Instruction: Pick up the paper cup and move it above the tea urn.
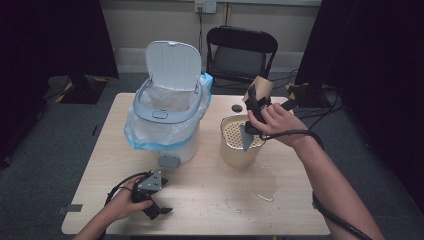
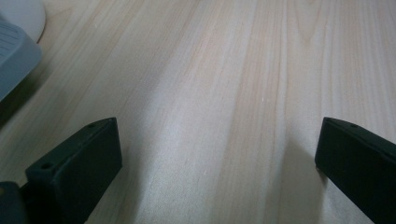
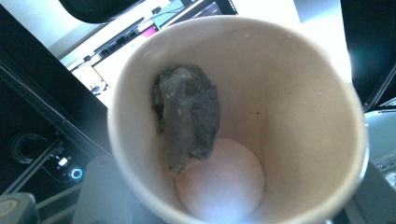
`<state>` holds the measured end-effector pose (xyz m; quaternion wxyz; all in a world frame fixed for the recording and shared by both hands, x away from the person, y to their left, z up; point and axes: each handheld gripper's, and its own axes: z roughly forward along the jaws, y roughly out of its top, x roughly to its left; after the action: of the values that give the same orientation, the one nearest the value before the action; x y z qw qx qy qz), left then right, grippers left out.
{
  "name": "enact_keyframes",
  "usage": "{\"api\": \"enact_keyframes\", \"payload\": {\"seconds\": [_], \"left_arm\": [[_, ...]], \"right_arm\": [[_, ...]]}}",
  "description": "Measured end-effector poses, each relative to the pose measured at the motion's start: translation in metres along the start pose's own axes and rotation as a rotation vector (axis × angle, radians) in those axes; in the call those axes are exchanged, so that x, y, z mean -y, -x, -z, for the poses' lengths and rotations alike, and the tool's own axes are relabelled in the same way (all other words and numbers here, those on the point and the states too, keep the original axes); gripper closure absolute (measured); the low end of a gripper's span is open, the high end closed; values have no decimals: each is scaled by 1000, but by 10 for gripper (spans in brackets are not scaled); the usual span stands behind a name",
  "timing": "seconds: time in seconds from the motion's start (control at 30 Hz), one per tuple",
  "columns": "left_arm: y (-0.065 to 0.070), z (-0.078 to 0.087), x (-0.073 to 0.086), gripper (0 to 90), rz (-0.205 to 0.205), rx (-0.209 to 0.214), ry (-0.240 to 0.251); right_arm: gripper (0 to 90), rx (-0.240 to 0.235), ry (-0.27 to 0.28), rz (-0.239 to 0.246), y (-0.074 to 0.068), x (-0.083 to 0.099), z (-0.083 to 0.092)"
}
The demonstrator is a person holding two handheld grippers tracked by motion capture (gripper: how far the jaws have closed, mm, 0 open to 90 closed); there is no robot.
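One paper cup (image 1: 261, 89) sits clamped in the right gripper (image 1: 254, 106) jaws, tipped over the strainer pot (image 1: 241, 141); a wet teabag (image 3: 187, 114) clings inside. Next, I judge: shake it loose. The left gripper (image 1: 152, 200) rests on the counter (image 1: 210, 195), jaws wide, empty.

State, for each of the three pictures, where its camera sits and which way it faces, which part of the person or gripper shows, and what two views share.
High view: above the table's near side, looking forward and down at the table; forearms, left gripper, right gripper.
Left gripper view: low over the tabletop, between its open jaws.
Right gripper view: faces into the paper cup with a wet tea bag.
Shared: high and right gripper views show the cup; high and left, the bin's pedal.
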<state>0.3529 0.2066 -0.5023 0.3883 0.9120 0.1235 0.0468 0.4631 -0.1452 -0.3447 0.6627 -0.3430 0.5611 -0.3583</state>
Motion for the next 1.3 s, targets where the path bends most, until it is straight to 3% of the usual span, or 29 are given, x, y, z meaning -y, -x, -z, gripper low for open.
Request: {"api": "enact_keyframes", "payload": {"seconds": [0.1,0.33,0.43,0.6,0.63,0.67,0.7,0.73,0.77,0.8,0.83,0.87,0.9,0.93,0.97,1.0,1.03,1.07,1.1,1.13,1.2,1.27,1.3], "left_arm": [[0,0,0,0,1,-1,-1],[0,0,0,0,1,-2,-1],[0,0,0,0,1,0,-1],[0,0,0,0,-1,0,-2],[0,0,0,0,0,-2,-2],[0,0,0,0,1,0,-1],[0,0,0,0,1,-1,0],[0,0,0,0,-1,0,-2],[0,0,0,0,-2,0,-2],[0,0,0,0,-2,0,-2],[0,0,0,0,-4,2,-3],[0,0,0,0,-4,2,-3],[0,0,0,0,-1,0,-1],[0,0,0,0,-1,0,-1],[0,0,0,0,-1,2,0],[0,0,0,0,-3,2,-2],[0,0,0,0,-4,2,-2],[0,0,0,0,-3,0,-3],[0,0,0,0,0,-1,-2],[0,0,0,0,-4,2,-3],[0,0,0,0,-3,0,-3],[0,0,0,0,-4,0,-3],[0,0,0,0,-5,0,-5]], "right_arm": [[391,2,-18,17,-4,0,1],[391,-5,21,77,-5,0,1],[391,-2,11,75,-5,0,1],[392,27,-8,17,-1,6,1],[394,-4,-29,-50,0,6,0],[399,-39,1,33,-2,1,-1],[402,-17,3,89,-9,-2,1],[402,36,5,44,-11,0,1],[402,25,-14,-65,-4,5,1],[402,-19,-26,-90,-2,5,1],[402,-4,-3,-37,-4,2,2],[402,6,18,-73,-3,3,1],[402,-31,7,-127,-2,3,1],[402,-31,25,-36,-3,0,3],[402,5,39,5,-6,-1,3],[402,-13,6,-70,-4,2,2],[402,-39,-1,-36,-2,0,2],[403,-13,34,26,-5,-3,5],[403,3,38,-1,-4,-1,4],[402,-17,12,-83,-2,3,3],[401,-53,-6,-113,0,8,0],[398,-61,10,-182,-1,10,0],[397,-97,18,-236,1,11,0]]}}
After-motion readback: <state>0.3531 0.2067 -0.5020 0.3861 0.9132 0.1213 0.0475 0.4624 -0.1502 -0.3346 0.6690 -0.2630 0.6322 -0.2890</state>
